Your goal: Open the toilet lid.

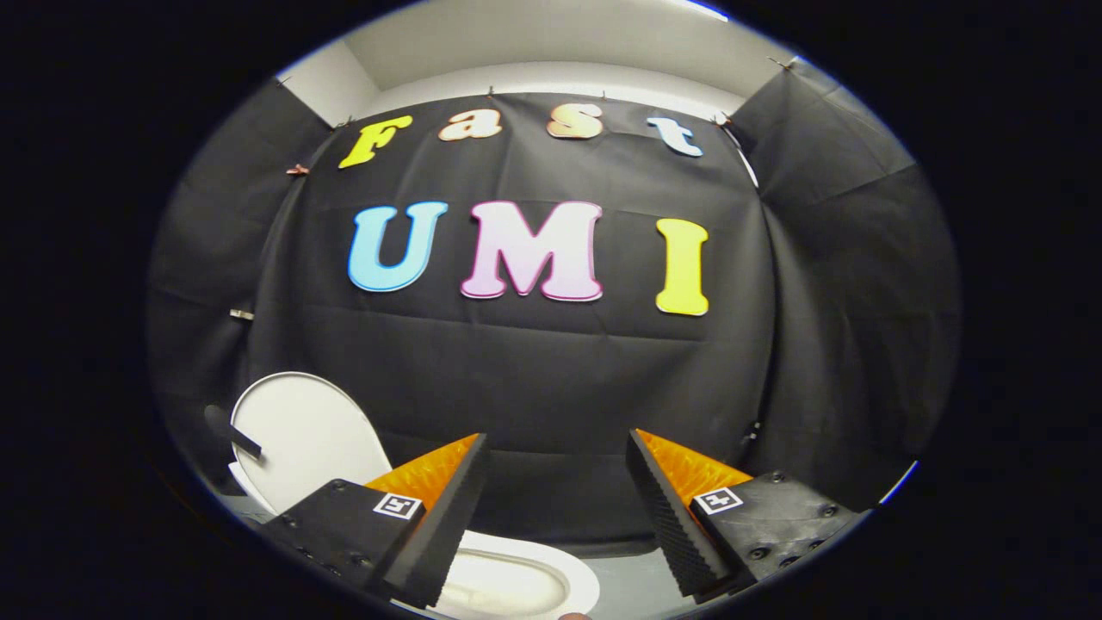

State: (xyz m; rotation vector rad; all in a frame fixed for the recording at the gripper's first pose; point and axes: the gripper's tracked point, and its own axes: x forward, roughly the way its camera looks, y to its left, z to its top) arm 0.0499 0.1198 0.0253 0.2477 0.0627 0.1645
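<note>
The white toilet lid (301, 435) stands upright, raised against the booth's black wall, to the left of and beyond my left finger. A short dark handle (231, 430) sticks out from its left side. Below the fingers lies the white toilet seat and bowl (516, 581), uncovered. My gripper (555, 448) is open, its two fingers spread wide above the bowl with nothing between them. The left finger hides the lid's lower right part.
Black cloth walls close the booth behind and on both sides. A strip of grey floor (628, 585) shows to the right of the bowl, under the right finger.
</note>
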